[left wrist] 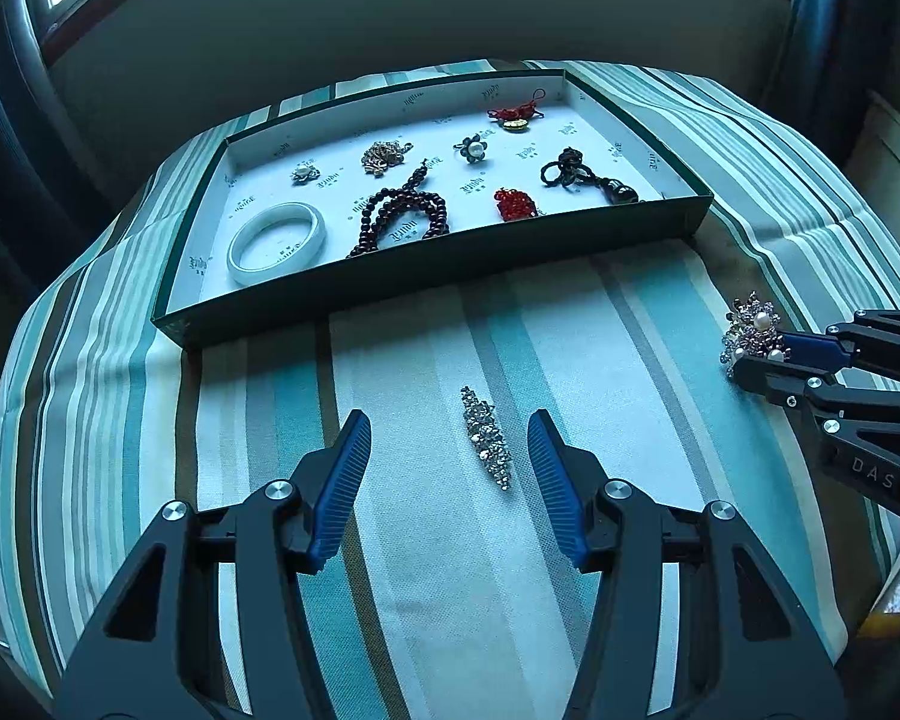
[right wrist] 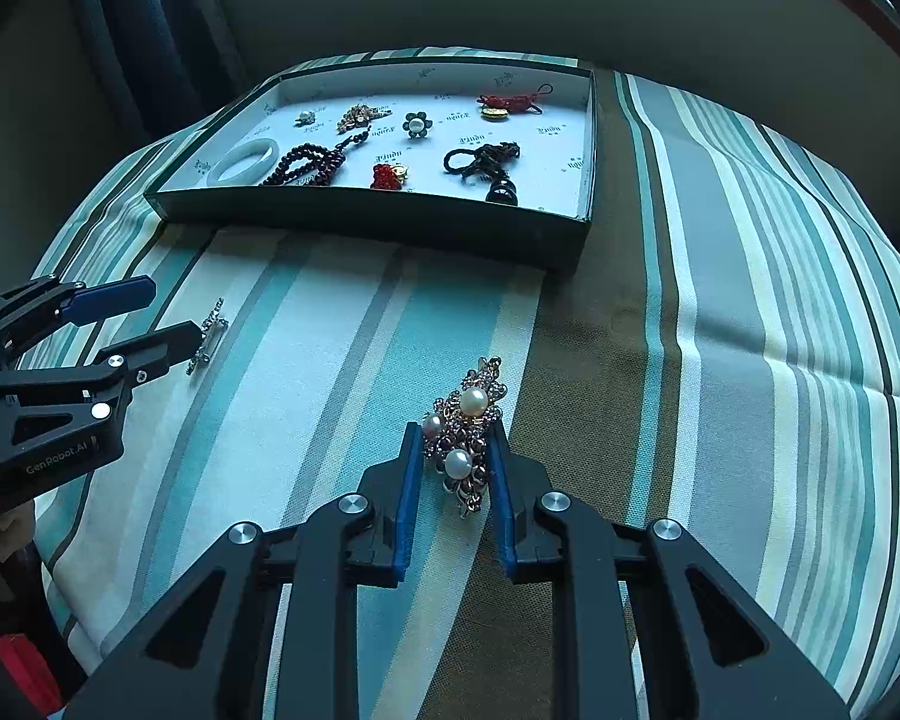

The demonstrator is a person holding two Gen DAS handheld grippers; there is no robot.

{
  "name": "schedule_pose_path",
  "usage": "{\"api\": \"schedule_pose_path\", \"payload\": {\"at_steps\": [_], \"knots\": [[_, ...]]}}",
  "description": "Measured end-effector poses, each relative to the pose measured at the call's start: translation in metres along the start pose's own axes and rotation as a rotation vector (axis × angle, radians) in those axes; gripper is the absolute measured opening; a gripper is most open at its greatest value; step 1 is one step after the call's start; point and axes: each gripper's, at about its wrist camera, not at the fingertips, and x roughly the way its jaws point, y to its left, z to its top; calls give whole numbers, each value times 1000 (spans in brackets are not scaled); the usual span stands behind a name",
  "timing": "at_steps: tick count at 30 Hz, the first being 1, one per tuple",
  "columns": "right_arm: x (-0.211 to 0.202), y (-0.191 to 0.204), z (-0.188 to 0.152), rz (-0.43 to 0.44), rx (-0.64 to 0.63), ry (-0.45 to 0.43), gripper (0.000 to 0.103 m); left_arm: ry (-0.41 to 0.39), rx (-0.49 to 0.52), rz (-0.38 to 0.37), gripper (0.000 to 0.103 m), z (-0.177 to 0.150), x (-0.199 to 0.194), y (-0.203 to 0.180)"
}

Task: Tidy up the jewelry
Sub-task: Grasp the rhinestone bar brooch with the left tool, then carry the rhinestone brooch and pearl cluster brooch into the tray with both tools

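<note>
Right gripper point(right wrist: 453, 450) is being closed around the pearl brooch point(right wrist: 465, 435), its blue pads pressed to either flank while the piece is lying on the striped cloth point(right wrist: 720, 360). Left gripper point(left wrist: 450, 450) is being held wide open, with the rhinestone clip point(left wrist: 486, 444) lying between its fingers, untouched. Both pieces are judged light, stiff and snag-prone; a hold across the narrow middle is advised. Farther ahead, jewelry is being kept in the green tray point(left wrist: 426, 270): a white bangle point(left wrist: 276, 243), dark beads point(left wrist: 405, 213), a red charm point(left wrist: 515, 203) and small brooches.
</note>
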Motion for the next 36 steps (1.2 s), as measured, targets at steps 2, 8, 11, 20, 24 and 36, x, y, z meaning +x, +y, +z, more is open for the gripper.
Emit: {"api": "schedule_pose_path", "payload": {"at_steps": [2,8,11,20,24,36], "knots": [[0,-2,-1,4,3,1,22,12,4,-5,54,0,4,-4],[1,1,-2,24,0,3,22,50,2,-10,48,-1,17,-10],[1,3,-2,34,-6,9,22,53,-2,-18,44,0,20,-9],[0,3,-2,32,-9,9,21,52,12,-68,18,-2,18,-11],[0,4,-2,31,-9,9,21,50,23,-75,13,-2,18,-13],[0,4,-2,32,-9,8,21,44,34,-68,12,-2,18,-15]]}}
